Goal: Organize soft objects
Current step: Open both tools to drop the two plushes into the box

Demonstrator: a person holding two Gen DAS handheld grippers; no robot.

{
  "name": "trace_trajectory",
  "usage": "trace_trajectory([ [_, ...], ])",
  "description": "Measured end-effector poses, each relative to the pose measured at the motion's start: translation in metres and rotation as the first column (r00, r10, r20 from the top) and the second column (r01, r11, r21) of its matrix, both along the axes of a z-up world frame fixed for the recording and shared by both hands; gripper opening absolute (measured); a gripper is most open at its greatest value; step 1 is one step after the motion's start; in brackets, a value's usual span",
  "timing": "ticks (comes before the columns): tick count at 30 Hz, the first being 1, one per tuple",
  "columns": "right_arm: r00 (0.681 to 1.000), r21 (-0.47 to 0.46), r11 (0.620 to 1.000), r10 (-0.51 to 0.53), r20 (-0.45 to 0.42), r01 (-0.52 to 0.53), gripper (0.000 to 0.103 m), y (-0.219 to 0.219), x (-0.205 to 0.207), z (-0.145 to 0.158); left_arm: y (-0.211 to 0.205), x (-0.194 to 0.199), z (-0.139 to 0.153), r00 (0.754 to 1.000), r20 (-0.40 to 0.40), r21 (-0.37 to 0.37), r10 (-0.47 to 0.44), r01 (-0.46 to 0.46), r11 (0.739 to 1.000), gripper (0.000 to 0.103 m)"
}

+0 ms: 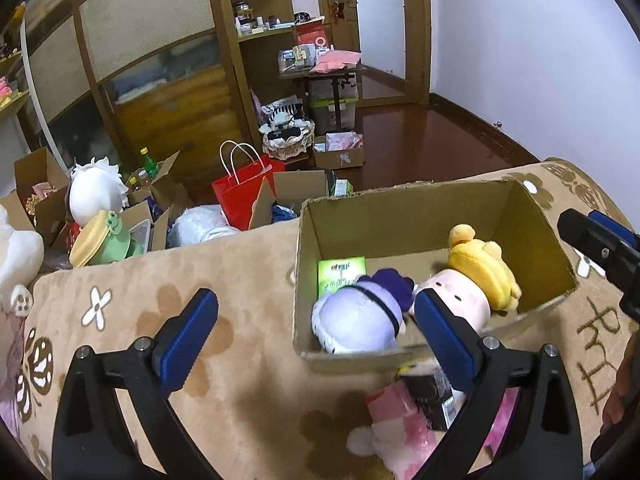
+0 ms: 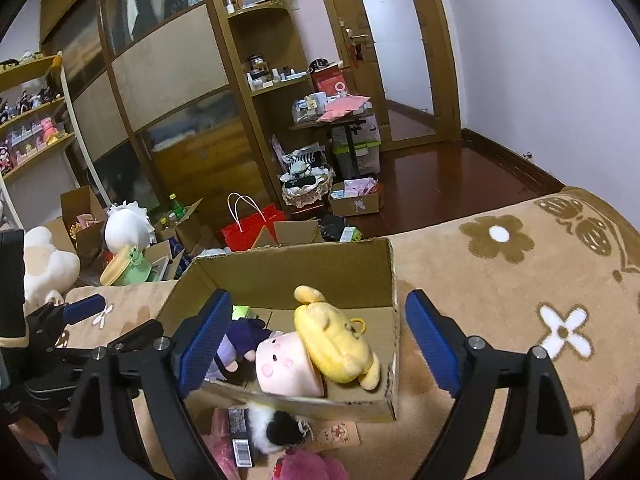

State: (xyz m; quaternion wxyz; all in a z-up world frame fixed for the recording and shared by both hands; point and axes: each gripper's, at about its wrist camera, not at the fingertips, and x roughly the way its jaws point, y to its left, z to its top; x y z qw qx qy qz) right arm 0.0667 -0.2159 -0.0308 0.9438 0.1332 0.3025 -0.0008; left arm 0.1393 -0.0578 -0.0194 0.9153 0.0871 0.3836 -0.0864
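A: Where are the soft toys now?

B: Two sit in the box on the bed. The purple doll lies by the near wall; the pink doll with the yellow hat lies touching it, toward 3 o'clock.

A: And the grippers?

B: Both are empty. The left gripper has its jaws spread wide, one pad over bare blanket at 9 o'clock of the box, the other over the box's near edge. The right gripper also stands spread, its jaws straddling the box with nothing pinched; the pink doll shows between them but no pad touches it.

A: So which step is this?

B: It looks like a drop just finished, I'd say: two toys in, jaws open, nothing carried.

A: What's left?

B: Outside the box, at 6 o'clock of it, lies a small heap: a pink plush, a black-and-white plush, and a dark packet resting on them. Whether the packet counts as soft I can't tell.

A: And the next move?

B: Probably a gripper drawing back toward that heap, tipping lower, and closing on one plush without catching the packet or the cardboard edge. The toys are squashy, so a firm pinch mid-body should hold.
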Motion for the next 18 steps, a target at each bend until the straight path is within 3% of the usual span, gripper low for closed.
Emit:
trace_trajectory([
  [8,0.998,0.037,0.999,-0.034,-0.054,0.036,0.093,-0.008,-0.022,0.0,0.012,-0.023,-0.002,0.997,-0.071,-0.017,0.021,-0.022,1.0,0.098],
  [18,0.99,0.017,0.999,-0.028,-0.137,0.031,0.093,0.004,-0.051,-0.009,0.023,-0.055,-0.011,0.99,-0.137,-0.022,0.044,-0.047,0.999,0.099],
])
